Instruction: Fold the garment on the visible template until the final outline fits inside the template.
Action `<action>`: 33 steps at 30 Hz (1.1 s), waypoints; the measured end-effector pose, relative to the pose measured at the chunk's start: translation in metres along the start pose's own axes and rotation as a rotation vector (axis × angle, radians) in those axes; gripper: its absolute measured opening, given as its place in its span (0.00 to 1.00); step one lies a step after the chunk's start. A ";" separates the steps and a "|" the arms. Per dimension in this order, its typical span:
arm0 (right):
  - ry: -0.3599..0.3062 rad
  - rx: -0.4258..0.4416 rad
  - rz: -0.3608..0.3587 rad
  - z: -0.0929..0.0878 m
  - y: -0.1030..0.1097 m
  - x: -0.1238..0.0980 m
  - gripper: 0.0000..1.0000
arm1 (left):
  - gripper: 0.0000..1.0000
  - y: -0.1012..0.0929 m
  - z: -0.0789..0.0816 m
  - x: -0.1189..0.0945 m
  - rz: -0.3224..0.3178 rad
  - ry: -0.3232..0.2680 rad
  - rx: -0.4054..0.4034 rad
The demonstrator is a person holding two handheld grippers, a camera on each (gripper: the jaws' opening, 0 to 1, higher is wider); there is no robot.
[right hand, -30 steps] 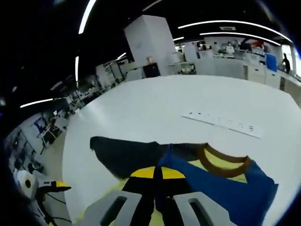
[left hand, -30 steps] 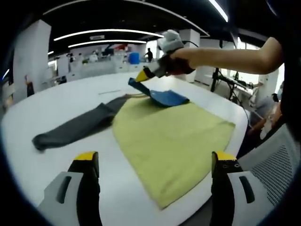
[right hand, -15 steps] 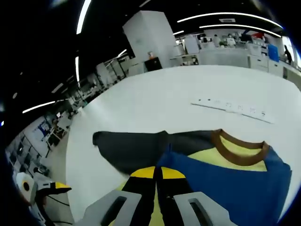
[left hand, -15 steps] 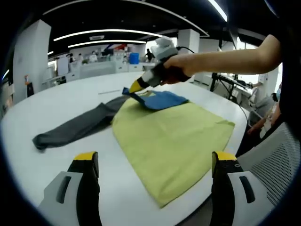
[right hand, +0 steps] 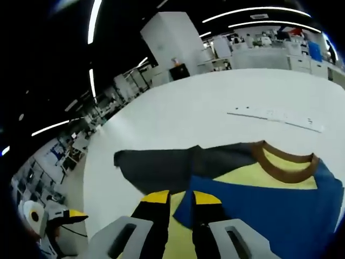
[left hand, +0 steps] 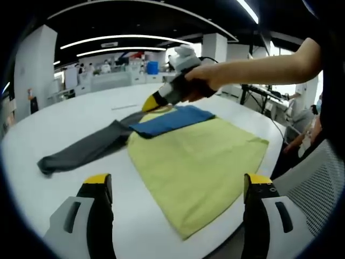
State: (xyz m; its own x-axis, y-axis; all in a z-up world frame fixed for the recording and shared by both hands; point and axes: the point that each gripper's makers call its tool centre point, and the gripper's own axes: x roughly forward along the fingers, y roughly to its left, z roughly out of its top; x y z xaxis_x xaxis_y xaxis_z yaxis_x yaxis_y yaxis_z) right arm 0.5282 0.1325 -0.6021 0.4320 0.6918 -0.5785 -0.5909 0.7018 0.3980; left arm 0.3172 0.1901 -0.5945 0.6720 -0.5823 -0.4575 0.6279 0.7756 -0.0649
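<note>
While one shirt (left hand: 197,162) lies flat on the white table (left hand: 70,116), two grippers work.
Right gripper (right hand: 180,200) has let the blue sleeve (left hand: 170,120) go, jaws a little apart; left gripper (left hand: 175,189) gapes wide, holding nothing.

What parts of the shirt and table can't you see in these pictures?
- Left gripper view: the shirt's collar is hidden behind the right tool.
- Right gripper view: the shirt's lower body is cut off by the edge.
- Right gripper view: marks on the white strip are too small to read.
</note>
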 end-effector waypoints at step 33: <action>0.036 -0.128 -0.229 -0.050 -0.102 -0.098 0.81 | 0.99 0.003 -0.002 0.003 -0.014 0.014 0.036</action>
State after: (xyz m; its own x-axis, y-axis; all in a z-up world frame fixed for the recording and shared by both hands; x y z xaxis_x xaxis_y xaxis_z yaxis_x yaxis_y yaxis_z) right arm 0.5118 -0.0154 -0.6216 0.5408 0.5095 -0.6693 -0.5628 0.8105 0.1622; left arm 0.3205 0.1909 -0.5982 0.6580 -0.5893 -0.4688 0.6511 0.7580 -0.0390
